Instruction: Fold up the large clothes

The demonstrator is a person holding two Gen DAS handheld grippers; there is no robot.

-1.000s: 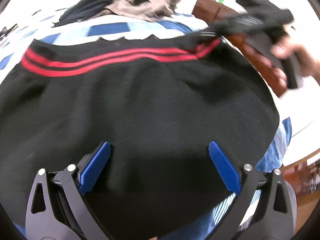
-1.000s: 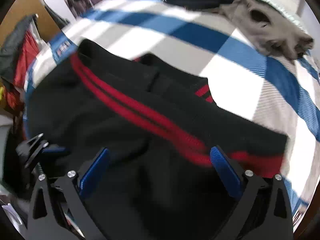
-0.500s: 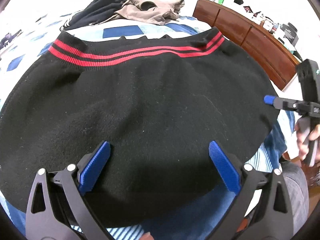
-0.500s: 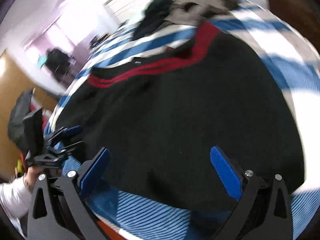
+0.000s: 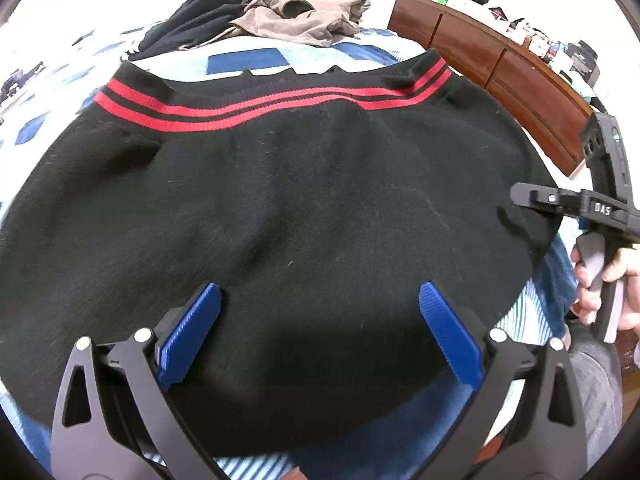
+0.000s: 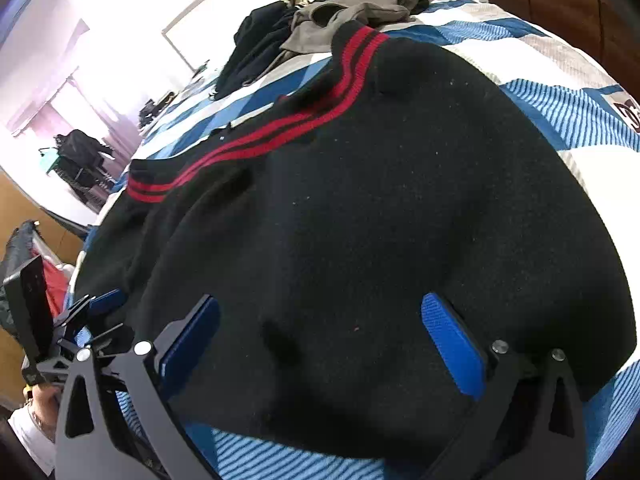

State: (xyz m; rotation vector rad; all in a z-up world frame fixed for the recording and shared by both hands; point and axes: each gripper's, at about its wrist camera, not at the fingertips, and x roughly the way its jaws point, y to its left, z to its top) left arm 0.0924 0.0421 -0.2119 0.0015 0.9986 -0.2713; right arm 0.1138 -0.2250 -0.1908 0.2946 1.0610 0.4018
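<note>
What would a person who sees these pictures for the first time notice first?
The large black knitted garment with two red stripes fills the middle of both views, spread flat on the blue and white patterned bedcover. The left gripper and the right gripper hang above its near edge, both open with blue pads. Behind it lies a pile of beige and dark clothes.

Wooden dresser [image 5: 492, 68]; blue-checked bed [image 6: 560, 92]; bright light

I see bright, blown-out glare across the upper left of the right wrist view; both fisheye frames bend strongly toward dark rounded corners, and the black sweater [image 5: 304, 216] swallows detail.
</note>
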